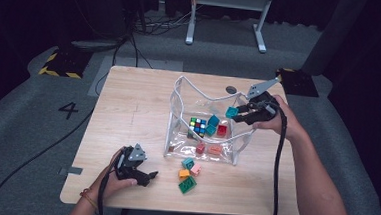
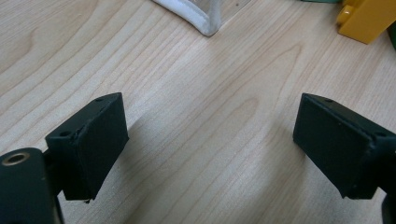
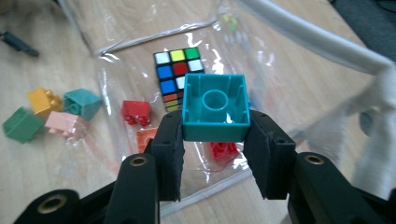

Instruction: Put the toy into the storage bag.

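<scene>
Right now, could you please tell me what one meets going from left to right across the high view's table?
Left gripper → green brick → Rubik's cube → red brick → right gripper holding the teal brick.

High view overlooks table (image 1: pixel 128 108); gripper views sit close above it

Grey carpet floor (image 1: pixel 28 112), seemingly dark surroundings

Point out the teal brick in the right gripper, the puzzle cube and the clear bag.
teal brick (image 3: pixel 215 107): right gripper view, hollow underside.
puzzle cube (image 3: pixel 178 77): right gripper view, its coloured top face.
clear bag (image 1: pixel 179 94): high view, white-edged rim at its left.
</scene>
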{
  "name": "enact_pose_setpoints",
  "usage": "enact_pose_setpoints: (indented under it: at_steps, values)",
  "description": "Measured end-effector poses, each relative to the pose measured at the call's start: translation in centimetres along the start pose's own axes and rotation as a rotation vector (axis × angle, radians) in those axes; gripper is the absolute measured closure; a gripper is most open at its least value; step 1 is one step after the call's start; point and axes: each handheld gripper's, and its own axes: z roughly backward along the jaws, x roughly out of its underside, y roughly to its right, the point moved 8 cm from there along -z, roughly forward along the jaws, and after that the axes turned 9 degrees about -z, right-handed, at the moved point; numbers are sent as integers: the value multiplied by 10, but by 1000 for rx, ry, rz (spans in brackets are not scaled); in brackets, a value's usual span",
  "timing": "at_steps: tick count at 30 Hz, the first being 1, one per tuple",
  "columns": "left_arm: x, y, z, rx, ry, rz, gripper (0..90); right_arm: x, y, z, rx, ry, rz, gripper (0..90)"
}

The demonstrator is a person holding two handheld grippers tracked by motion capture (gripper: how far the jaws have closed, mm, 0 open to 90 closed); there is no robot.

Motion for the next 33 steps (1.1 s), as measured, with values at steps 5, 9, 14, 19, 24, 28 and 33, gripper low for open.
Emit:
enact_pose_setpoints:
  at_steps: [5,9,14,19,24,28,33]
  values:
    - [0,0,0,0,0,0,102,2,-1,3,6,26,7,501]
    - [0,0,0,0,-1,0,102,1,-4,6,10,61,1,470]
    - [0,0,0,0,-1,0,102,-2,-5,11,22,101,-14,422]
    - [0,0,0,-2,-1,0,102,-7,-10,18,38,171,-15,359]
    - [0,0,0,-1,0,1,102,-6,-19,29,41,231,-11,346]
    - [0,0,0,-1,-1,0,102,-4,-26,42,54,270,-2,338]
    - [0,0,0,0,-1,1,102,3,-34,60,84,328,-13,321]
